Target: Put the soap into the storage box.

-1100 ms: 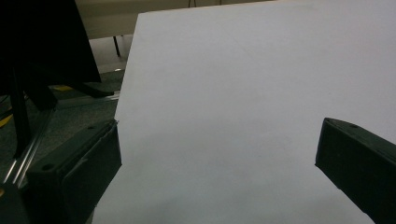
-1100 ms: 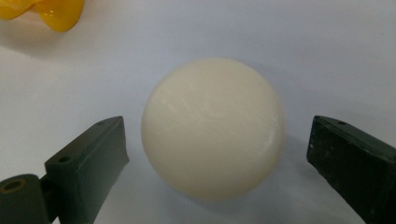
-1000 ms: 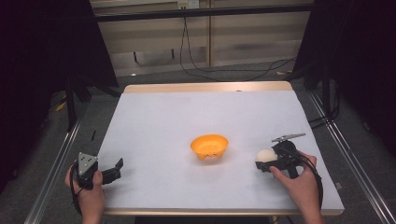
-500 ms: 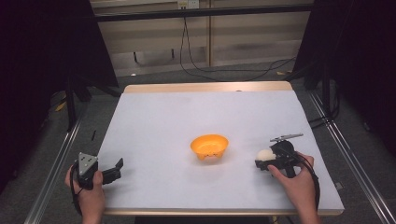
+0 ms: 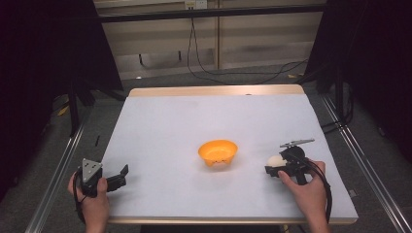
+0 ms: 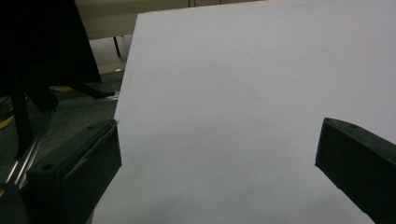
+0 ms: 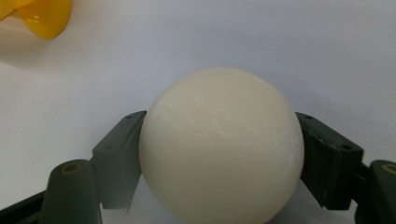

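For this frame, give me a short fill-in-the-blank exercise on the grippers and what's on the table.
1. The right gripper is shut on a white ____.
2. The bowl near the middle of the table is ____ in colour.
3. The left gripper has its jaws ____, with nothing between them.
4. In the high view, the bowl lies to the ____ of the ball.

Missing words: ball; orange; open; left

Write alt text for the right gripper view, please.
A cream-white ball sits clamped between the right gripper's two black jaws, above a white table. Part of an orange bowl shows at the top left corner.
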A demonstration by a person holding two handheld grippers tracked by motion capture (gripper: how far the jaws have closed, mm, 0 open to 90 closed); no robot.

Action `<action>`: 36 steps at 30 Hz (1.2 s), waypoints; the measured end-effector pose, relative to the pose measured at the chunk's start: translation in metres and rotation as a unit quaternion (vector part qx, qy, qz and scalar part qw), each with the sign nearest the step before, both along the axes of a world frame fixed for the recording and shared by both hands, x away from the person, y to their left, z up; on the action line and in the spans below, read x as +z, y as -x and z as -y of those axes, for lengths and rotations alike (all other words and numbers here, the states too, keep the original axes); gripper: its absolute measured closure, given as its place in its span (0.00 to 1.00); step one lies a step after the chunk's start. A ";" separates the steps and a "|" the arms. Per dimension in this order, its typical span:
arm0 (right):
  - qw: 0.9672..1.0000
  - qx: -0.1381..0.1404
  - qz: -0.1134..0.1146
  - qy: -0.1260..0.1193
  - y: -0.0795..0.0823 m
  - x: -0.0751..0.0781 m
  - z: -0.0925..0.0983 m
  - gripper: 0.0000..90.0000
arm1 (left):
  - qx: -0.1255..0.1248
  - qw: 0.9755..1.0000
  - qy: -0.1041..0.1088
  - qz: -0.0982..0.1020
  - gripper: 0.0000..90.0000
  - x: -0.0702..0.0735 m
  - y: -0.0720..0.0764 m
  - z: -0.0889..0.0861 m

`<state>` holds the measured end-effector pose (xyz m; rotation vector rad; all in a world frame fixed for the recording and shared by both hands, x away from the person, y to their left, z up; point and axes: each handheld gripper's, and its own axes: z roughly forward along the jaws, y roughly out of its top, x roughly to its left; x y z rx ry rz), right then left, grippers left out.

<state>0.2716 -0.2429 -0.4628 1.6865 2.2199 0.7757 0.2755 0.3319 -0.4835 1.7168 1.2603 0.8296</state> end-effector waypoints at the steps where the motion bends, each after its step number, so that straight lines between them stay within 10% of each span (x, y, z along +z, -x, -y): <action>1: 1.000 0.002 0.000 -0.002 0.000 0.001 0.000 0.26 | 0.000 1.000 0.001 0.000 0.00 0.000 0.000 0.000; 36: 0.999 0.029 0.017 -0.028 -0.010 0.031 -0.035 0.26 | -0.006 1.000 -0.003 0.002 0.00 0.000 0.001 0.000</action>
